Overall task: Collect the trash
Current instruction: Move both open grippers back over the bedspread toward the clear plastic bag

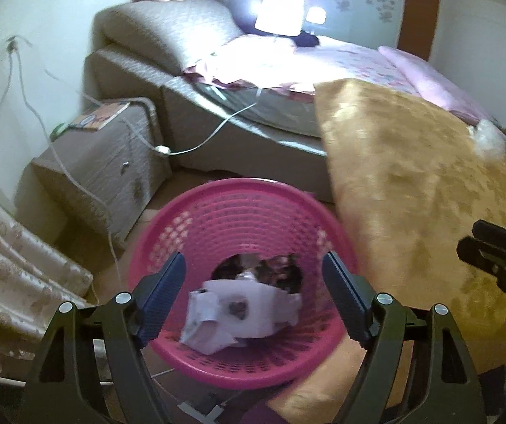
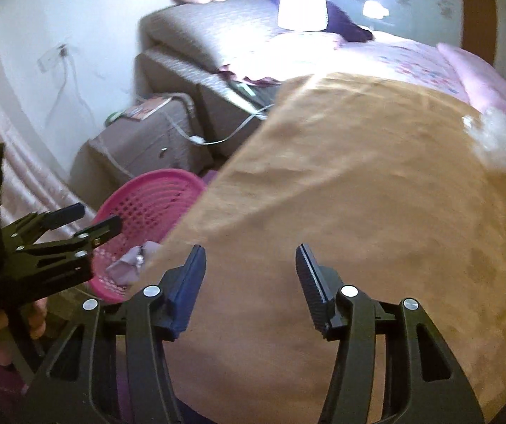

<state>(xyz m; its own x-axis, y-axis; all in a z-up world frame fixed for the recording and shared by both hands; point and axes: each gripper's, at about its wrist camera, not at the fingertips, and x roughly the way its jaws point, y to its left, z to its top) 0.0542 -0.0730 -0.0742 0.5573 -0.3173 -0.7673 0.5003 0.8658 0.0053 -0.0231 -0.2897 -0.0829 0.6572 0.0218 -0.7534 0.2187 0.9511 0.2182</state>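
Left wrist view looks down into a round pink perforated plastic basket [image 1: 242, 219] on the floor beside the bed, with crumpled white paper [image 1: 238, 314] lying at its bottom. The left gripper [image 1: 254, 289] hangs above it, jaws spread wide with nothing between them. Over the mustard-brown plush blanket [image 2: 359, 194] on the bed, the right gripper [image 2: 251, 279] stands partly open and empty. A white fluffy wad [image 2: 496, 141] rests near the blanket's far edge.
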